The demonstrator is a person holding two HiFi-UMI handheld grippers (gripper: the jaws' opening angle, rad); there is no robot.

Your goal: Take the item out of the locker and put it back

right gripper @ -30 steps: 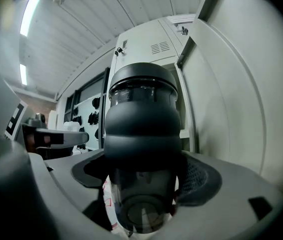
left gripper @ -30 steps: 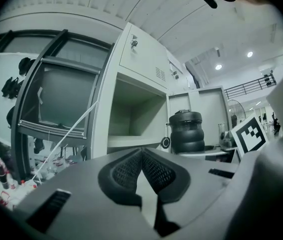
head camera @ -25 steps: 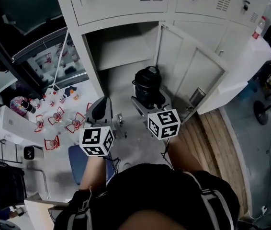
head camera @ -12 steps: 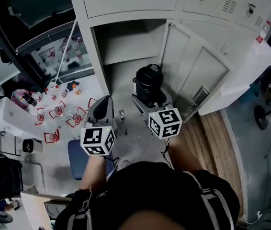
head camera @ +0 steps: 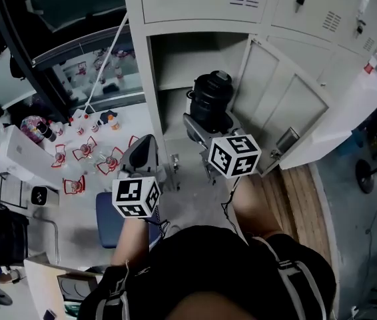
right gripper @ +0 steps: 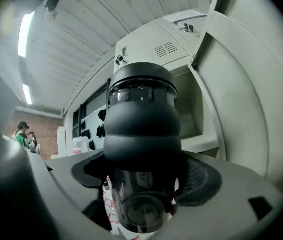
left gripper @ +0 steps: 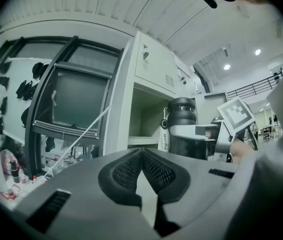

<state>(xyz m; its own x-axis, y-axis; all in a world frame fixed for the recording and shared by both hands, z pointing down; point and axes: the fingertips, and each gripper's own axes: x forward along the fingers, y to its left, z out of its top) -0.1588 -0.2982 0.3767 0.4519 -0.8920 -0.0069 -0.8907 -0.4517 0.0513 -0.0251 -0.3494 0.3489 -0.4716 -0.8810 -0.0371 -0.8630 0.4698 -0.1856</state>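
Showing the right gripper (head camera: 206, 127) clamped on the dark bottle (head camera: 213, 95), which stands upright between its jaws in front of the open compartment of the grey locker (head camera: 175, 59). The locker door (head camera: 278, 105) is swung wide to the right, and a pale shelf (head camera: 178, 80) crosses the compartment behind the bottle.

Right gripper view: the right gripper (right gripper: 146, 184) has both ribbed pads (right gripper: 204, 181) pressed to the bottle's translucent lower body, with the bottle (right gripper: 141, 119) and its black, bulging lid rising above them. The door (right gripper: 241, 84) stands open at the right edge.

Left gripper view: the left gripper (left gripper: 141, 156) has its jaws drawn together at the tips, with nothing between them. Beyond it the bottle (left gripper: 182, 129) is seen held off the ground, just beside the compartment opening, under the right gripper's marker cube (left gripper: 236, 115).

Head view: the left gripper (head camera: 145, 149) hangs low, to the left of the locker and well apart from the bottle. Small bottles (head camera: 95, 122) lie scattered on the pale surface further left
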